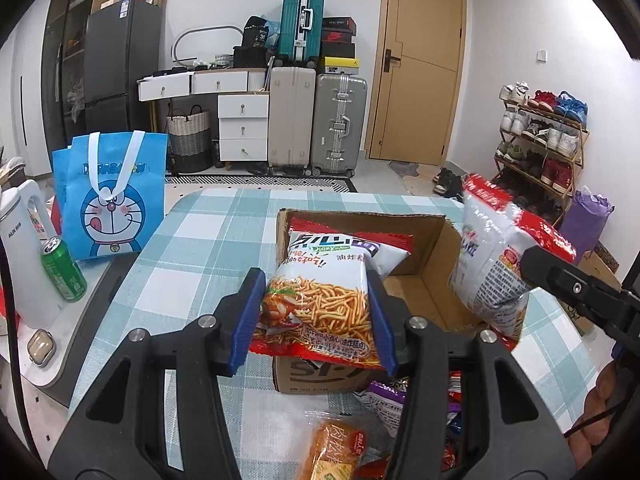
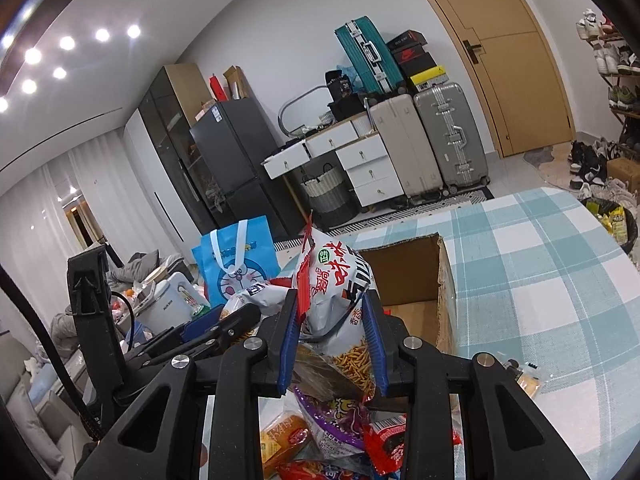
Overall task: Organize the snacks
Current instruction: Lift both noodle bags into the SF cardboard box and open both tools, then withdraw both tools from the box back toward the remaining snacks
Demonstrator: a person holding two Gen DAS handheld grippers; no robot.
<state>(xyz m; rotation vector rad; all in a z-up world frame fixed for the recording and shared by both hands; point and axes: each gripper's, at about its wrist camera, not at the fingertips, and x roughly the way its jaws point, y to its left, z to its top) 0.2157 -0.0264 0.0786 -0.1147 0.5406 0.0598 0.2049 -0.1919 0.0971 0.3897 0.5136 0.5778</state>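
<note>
My left gripper (image 1: 316,312) is shut on a white and red bag of fried noodle sticks (image 1: 320,304), held at the near-left rim of an open cardboard box (image 1: 424,240). The bag's top leans into the box, over a red packet (image 1: 352,232). My right gripper (image 2: 334,336) is shut on a second white and red snack bag (image 2: 332,280), which also shows in the left wrist view (image 1: 492,256), held above the box's right side. The box also shows in the right wrist view (image 2: 404,272). Several loose snack packets (image 1: 384,400) lie on the table just in front of the box.
The box stands on a table with a teal checked cloth (image 1: 208,240). A blue Doraemon bag (image 1: 108,196), a green can (image 1: 64,270) and a white kettle (image 1: 24,248) stand to the left. Suitcases, drawers and a door are behind; a shoe rack (image 1: 540,136) stands right.
</note>
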